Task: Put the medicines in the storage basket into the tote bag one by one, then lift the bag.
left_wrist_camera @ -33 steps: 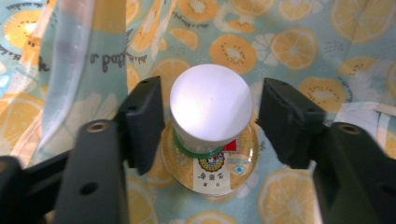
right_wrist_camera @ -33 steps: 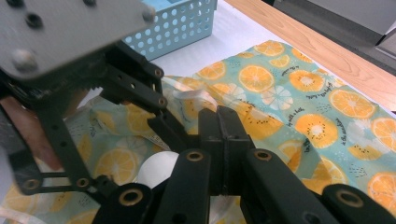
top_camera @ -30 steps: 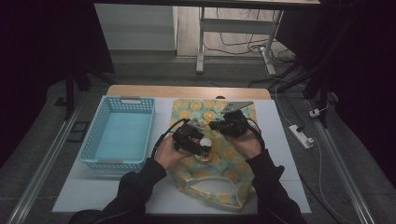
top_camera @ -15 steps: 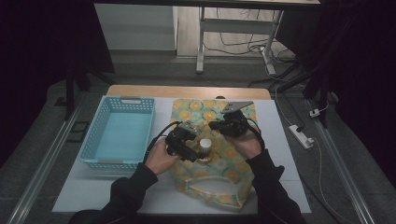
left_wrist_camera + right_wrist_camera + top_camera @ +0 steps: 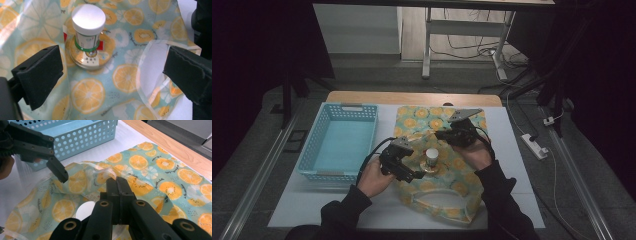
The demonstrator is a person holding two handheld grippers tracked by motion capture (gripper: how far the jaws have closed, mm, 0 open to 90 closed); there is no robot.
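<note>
While right gripper (image 5: 117, 182) blocks jar base (image 5: 83, 213), we see it pinching bag (image 5: 447, 150) edge; left gripper (image 5: 112, 75) just spread wide beside jar, empty.

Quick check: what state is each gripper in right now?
Left gripper: open, jaws just been opening, nothing between them; small jar stands free ahead.
Right gripper: shut on the fruit-print bag.

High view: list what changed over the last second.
The left hand-held gripper has pulled back toward the basket, off the white-capped bottle, and its jaws have just been opening with nothing between them. The bottle now stands in the open on the citrus-print bag. The right hand-held gripper stayed put, shut on the bag's edge.
</note>
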